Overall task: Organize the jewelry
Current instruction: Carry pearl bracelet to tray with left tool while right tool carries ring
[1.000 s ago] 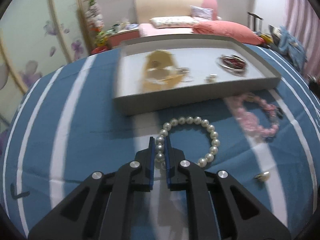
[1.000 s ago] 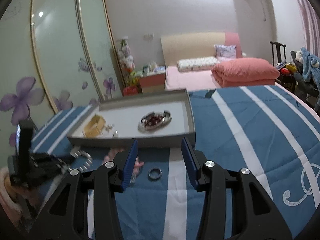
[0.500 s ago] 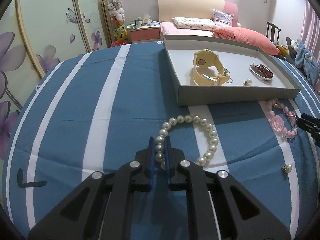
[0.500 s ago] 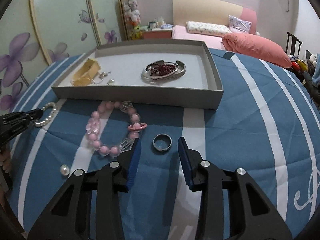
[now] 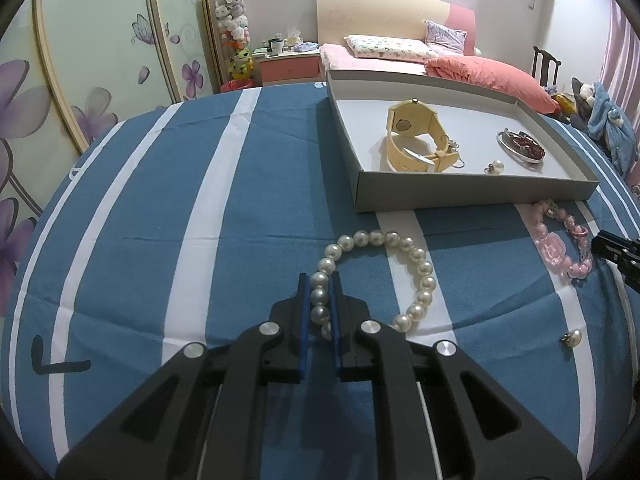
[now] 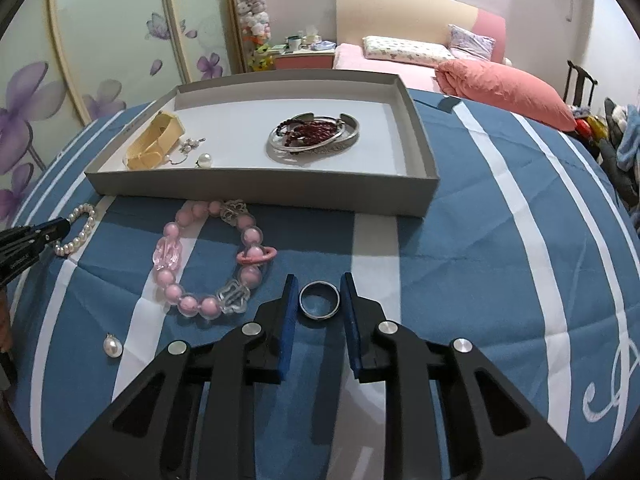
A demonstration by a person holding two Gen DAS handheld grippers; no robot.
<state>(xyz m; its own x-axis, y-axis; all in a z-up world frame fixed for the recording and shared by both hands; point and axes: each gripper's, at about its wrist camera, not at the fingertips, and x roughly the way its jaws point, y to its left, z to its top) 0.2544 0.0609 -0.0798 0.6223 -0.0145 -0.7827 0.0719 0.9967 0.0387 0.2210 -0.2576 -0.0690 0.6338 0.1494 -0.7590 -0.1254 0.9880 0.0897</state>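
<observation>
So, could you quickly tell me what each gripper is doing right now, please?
Left gripper: shut on the pearl bracelet.
Right gripper: open, fingers either side of the ring, not gripping it.

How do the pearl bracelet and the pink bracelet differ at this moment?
The pearl bracelet has small, even white beads; the pink bracelet mixes larger pink beads with clear charms. The left gripper is shut on the pearl bracelet; the pink bracelet lies free. Both are on the blue cloth, outside the tray.

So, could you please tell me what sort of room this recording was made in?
Most likely a bedroom: a bed with a pale wooden headboard, a coral-pink folded duvet, and a flower-patterned sliding wardrobe door.
</observation>
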